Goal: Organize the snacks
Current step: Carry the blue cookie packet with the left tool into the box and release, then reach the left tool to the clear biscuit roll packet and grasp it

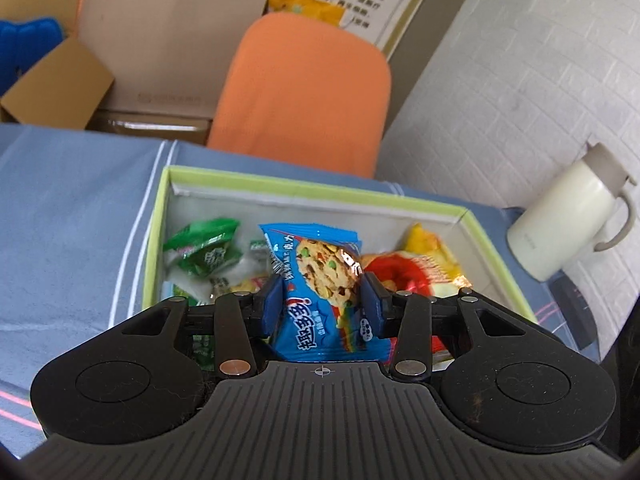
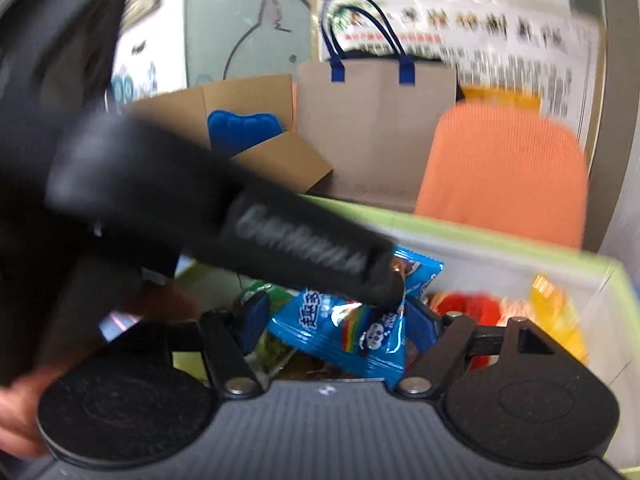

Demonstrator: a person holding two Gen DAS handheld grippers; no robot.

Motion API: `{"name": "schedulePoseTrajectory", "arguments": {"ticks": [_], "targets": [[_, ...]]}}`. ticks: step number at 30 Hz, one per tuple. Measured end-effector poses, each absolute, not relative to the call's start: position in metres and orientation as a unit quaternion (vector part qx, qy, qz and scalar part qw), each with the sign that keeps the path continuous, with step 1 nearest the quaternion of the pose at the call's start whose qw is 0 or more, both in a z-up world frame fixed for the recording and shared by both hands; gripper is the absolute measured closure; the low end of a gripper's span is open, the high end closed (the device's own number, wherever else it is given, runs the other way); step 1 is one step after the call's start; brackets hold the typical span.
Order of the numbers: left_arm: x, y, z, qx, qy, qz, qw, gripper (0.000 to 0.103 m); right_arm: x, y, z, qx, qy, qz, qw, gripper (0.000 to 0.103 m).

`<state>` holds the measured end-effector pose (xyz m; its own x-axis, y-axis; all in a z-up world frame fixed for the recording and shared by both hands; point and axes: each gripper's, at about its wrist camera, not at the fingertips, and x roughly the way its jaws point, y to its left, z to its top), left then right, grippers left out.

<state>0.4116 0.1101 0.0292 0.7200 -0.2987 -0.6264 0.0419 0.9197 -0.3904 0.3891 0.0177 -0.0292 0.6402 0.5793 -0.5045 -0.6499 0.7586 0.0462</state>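
Gripping a blue cookie packet between its two blue pads, the left gripper hangs over a green-rimmed storage box that sits on a blue-grey striped cloth. The pads press on both sides of the packet, which stands upright between them, its picture of a chocolate-chip cookie facing the camera. Below and behind it, inside the box, lie green snack wrappers at the left and a red and yellow snack bag at the right.

From the right wrist view (which is blurred), the right gripper points into the same box. Its fingers stand apart, and the same blue packet shows between them; whether either pad touches the packet cannot be told through the blur. The black body of the left gripper crosses this view from the upper left, its tip meeting the packet's top edge. A person's hand shows at the lower left corner.

Beyond the box stands an orange chair back, with a brown paper bag with blue handles and open cardboard boxes behind it. A cream-coloured lidded jug stands to the right of the box, near a white brick-pattern wall.
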Motion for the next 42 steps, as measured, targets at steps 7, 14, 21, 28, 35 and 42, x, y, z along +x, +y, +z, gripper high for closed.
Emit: {"name": "schedulePoseTrajectory", "arguments": {"ticks": [7,14,21,28,35,42], "targets": [[0.364,0.124,0.066,-0.212,0.279,-0.13,0.927,0.039,0.34,-0.006,0.002,-0.064,0.192,0.328,0.923,0.008],[0.284,0.145,0.058,-0.243,0.261,-0.132,0.925,0.034,0.277,-0.019,-0.025,-0.014,0.225,0.345,0.911,0.008],[0.265,0.16,-0.005,-0.295,0.353,-0.114,0.88,0.046,0.258,0.037,-0.054,-0.082,0.25,0.378,0.888,0.008],[0.279,0.166,-0.014,-0.286,0.392,-0.147,0.862,0.079,0.267,0.059,-0.058,-0.094,0.281,0.404,0.865,0.007],[0.239,0.152,-0.009,-0.282,0.386,-0.145,0.866,0.088,0.226,0.046,-0.052,-0.105,0.267,0.402,0.87,0.007],[0.203,0.109,-0.015,-0.274,0.411,-0.154,0.856,0.088,0.192,0.019,-0.059,-0.084,0.296,0.362,0.88,0.007]]}}
